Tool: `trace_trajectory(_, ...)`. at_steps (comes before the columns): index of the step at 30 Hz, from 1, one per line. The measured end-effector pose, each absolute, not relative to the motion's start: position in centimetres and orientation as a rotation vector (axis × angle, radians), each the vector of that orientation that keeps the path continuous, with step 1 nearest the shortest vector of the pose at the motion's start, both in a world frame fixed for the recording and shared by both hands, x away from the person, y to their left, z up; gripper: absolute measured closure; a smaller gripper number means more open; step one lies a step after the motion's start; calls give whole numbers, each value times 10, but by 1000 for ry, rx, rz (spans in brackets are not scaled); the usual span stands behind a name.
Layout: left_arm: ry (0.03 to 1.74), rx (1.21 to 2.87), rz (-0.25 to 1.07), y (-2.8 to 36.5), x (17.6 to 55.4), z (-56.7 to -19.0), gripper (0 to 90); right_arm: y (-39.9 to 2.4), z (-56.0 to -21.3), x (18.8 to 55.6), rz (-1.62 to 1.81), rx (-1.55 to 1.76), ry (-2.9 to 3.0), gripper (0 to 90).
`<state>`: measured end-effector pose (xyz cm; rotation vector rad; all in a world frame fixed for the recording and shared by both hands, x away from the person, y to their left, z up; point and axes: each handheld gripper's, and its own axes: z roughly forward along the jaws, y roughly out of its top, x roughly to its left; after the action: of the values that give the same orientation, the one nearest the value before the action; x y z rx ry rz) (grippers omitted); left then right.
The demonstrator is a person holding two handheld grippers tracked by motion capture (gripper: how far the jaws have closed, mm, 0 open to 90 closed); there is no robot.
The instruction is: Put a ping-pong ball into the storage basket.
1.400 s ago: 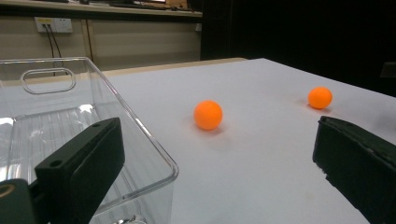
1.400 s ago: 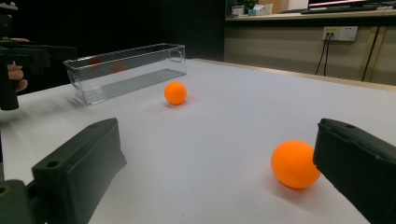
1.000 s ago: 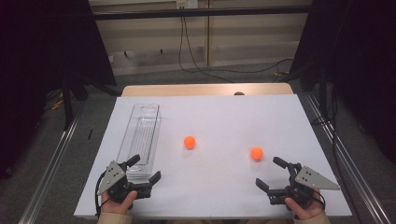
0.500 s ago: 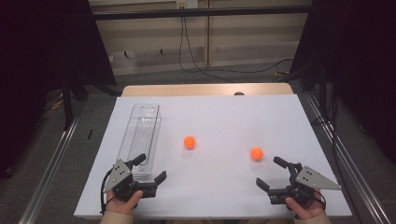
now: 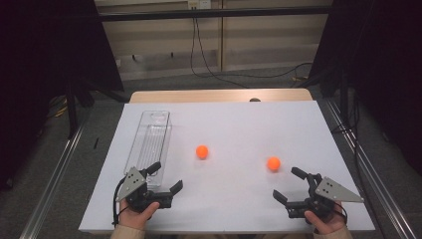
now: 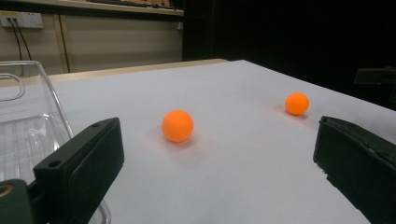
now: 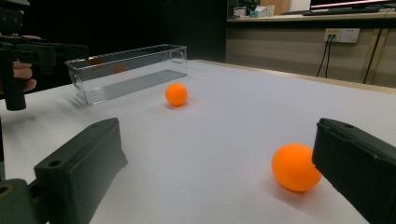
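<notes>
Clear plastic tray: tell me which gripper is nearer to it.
Left. The left gripper sits at the near end of the clear plastic tray, fingers open. The right gripper is far across the table, by an orange ball.

Clear plastic oblong tray (image 6: 28, 135): left side and near end cut off, left gripper view | near orange ball (image 7: 295, 166): right edge hidden behind jaw, right gripper view

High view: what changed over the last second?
The left gripper slid a little right along the table's near edge, away from the clear tray's near end, jaws open. Right gripper, both orange balls and the tray stayed put; nothing grasped.
</notes>
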<state>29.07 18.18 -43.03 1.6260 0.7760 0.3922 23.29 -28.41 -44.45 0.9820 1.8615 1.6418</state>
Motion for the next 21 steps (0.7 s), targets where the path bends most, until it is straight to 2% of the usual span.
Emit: trace_trajectory(21, 723, 1690, 360, 155, 296, -432, 18, -284, -444, 233, 1641, 985, 1863, 14)
